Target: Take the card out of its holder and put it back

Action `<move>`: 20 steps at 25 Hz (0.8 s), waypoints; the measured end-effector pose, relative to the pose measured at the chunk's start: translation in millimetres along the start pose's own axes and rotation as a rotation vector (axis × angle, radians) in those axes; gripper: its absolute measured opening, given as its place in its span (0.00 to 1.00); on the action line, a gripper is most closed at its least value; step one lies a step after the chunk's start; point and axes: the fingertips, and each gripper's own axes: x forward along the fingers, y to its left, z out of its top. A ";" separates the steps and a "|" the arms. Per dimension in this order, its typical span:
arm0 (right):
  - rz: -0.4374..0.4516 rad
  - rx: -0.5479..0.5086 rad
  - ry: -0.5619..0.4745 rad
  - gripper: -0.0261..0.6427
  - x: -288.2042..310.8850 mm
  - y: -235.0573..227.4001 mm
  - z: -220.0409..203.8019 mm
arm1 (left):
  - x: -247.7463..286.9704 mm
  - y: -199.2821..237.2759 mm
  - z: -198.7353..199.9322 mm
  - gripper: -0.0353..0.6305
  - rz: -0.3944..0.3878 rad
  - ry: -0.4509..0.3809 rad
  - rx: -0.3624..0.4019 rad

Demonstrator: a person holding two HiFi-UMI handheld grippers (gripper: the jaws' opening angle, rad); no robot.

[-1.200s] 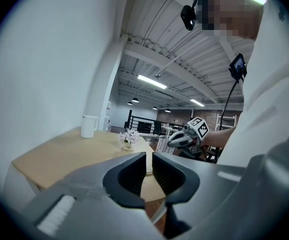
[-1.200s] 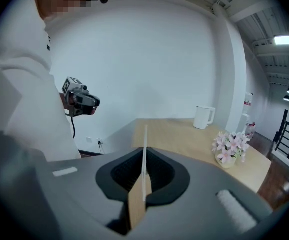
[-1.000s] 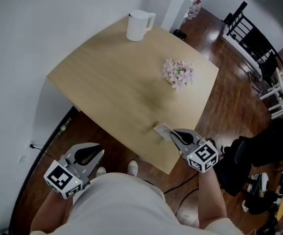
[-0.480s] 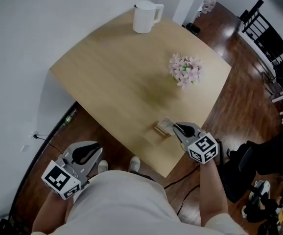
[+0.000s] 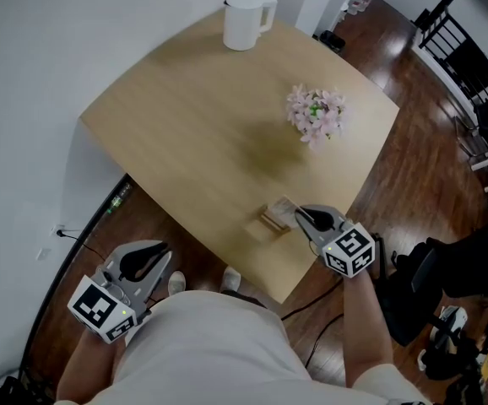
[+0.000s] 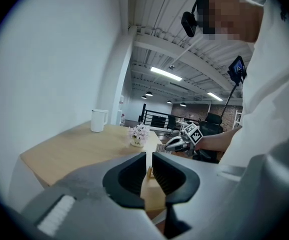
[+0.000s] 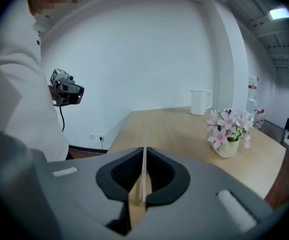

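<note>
stage: card lift-out under way | right gripper [image 5: 301, 215]: jaws clamped on thin white card [image 7: 144, 171], at small wooden block holder [image 5: 268, 221] by table edge (slot clearance unclear) | left gripper [image 6: 148, 161]: jaws together, empty, off-table | left: full withdrawal, reinsertion

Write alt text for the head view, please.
The right gripper pinches a white card at its wooden holder on a table. A white mug and potted flowers stand farther back; the left gripper hangs low, off the table.
</note>
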 end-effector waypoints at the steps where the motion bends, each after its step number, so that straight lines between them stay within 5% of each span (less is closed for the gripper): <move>1: 0.002 0.001 -0.005 0.07 -0.6 -0.5 0.0 | 1.5 -0.6 0.5 0.12 -0.003 0.001 0.002; 20: 0.065 -0.012 0.014 0.07 4.6 -3.1 -2.3 | 7.6 -11.6 0.1 0.12 -0.009 0.018 0.004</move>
